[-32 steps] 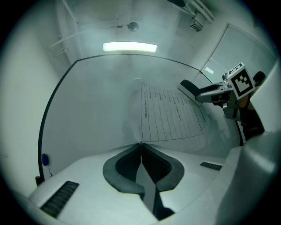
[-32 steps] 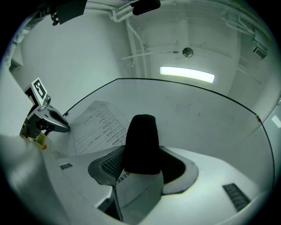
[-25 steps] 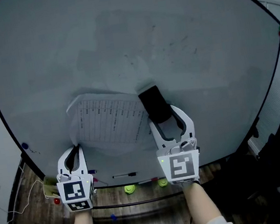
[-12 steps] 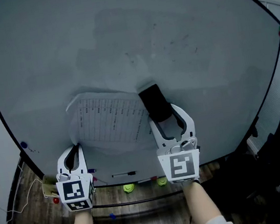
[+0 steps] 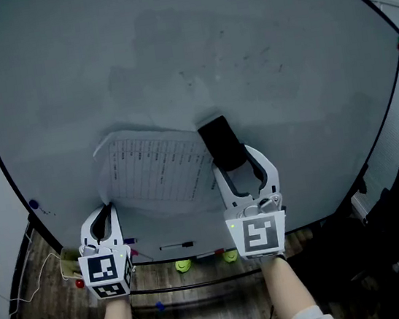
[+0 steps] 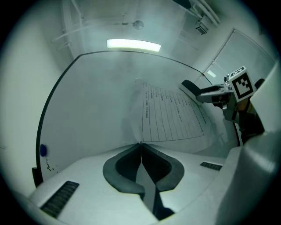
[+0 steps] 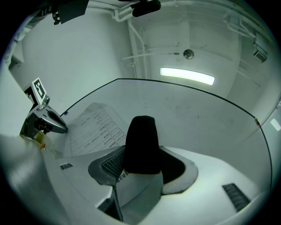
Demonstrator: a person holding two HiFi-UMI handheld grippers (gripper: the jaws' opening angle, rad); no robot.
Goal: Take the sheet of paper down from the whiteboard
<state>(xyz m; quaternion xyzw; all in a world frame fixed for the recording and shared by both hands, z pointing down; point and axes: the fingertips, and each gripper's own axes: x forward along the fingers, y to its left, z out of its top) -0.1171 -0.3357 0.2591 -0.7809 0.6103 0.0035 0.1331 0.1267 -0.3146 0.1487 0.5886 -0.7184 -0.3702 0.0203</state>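
Thin paper sheet (image 5: 153,170) on smooth whiteboard (image 5: 170,56); matt black block (image 5: 221,144).

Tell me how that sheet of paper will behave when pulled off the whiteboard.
Probably floppy: the sheet of paper bulges and curls off the whiteboard. Likely very light, so the left gripper pinching its corner should carry it, though a sharp tug might tear it.

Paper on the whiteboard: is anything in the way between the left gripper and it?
No, nothing visible. The left gripper has its fingers closed right on the bottom left corner of the paper. The right gripper grips a black block by the paper's top right corner.
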